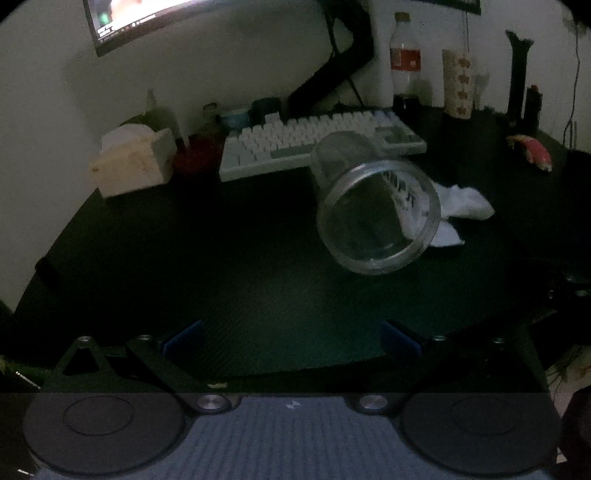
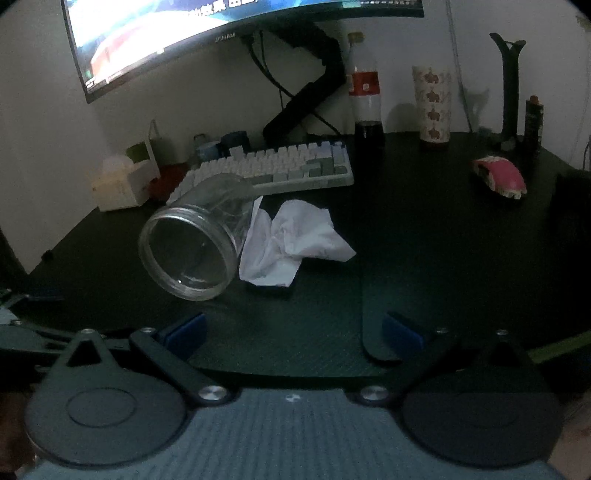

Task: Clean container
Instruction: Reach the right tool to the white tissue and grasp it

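Note:
A clear glass jar (image 1: pixel 376 206) lies on its side on the dark desk, its open mouth turned towards me. It also shows in the right wrist view (image 2: pixel 192 243). A crumpled white tissue (image 2: pixel 295 240) lies just right of the jar, touching it; in the left wrist view the tissue (image 1: pixel 461 206) is partly hidden behind the jar. My left gripper (image 1: pixel 291 338) is open and empty, well short of the jar. My right gripper (image 2: pixel 293 332) is open and empty, near the desk's front edge, short of the tissue.
A white keyboard (image 2: pixel 273 170) lies behind the jar. A tissue box (image 2: pixel 122 184) stands at the back left. A cola bottle (image 2: pixel 365 92), a patterned cup (image 2: pixel 434 107) and a pink denture model (image 2: pixel 502 177) stand at the back right. A monitor (image 2: pixel 221 29) hangs above.

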`<state>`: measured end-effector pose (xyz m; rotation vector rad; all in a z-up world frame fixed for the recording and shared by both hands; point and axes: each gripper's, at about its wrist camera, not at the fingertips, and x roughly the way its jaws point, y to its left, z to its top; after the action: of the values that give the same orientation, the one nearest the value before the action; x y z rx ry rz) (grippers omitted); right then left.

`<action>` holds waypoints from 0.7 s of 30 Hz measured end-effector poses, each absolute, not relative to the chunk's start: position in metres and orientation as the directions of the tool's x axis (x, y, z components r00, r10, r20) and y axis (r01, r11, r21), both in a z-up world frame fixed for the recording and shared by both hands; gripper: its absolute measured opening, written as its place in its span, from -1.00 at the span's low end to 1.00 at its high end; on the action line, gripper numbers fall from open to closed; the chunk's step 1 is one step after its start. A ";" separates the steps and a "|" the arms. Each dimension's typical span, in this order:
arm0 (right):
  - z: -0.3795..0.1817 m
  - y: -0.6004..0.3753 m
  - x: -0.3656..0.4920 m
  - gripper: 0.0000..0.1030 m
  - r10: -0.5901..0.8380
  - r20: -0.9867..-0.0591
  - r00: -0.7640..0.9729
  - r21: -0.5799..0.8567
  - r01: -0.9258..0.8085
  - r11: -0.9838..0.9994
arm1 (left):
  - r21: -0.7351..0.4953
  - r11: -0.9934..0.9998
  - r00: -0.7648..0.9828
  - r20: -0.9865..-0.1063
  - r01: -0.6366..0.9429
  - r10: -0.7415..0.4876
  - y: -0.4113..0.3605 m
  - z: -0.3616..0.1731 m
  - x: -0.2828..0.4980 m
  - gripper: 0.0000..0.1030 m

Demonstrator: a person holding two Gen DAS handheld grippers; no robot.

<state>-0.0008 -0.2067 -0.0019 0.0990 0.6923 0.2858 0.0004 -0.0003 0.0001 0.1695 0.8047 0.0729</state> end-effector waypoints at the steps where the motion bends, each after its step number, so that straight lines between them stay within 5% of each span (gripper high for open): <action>1: -0.002 -0.205 0.000 1.00 0.290 -0.615 0.733 0.184 -0.224 0.957 | 0.180 0.984 0.698 -0.704 -0.004 0.131 -0.001 0.000 0.001 1.00; 14: -0.018 -0.225 0.010 1.00 0.406 -0.590 0.697 0.347 -0.235 0.908 | 0.146 0.989 0.736 -0.669 -0.008 0.104 0.002 -0.002 0.018 1.00; 21: -0.008 -0.231 0.040 1.00 0.309 -0.593 0.743 0.199 -0.237 0.951 | 0.065 0.997 0.721 -0.693 0.041 0.015 0.004 -0.001 0.049 1.00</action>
<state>0.0397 -0.2309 -0.0076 0.1134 0.6690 0.2996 0.0491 0.0040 -0.0006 0.0774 0.7654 -0.0145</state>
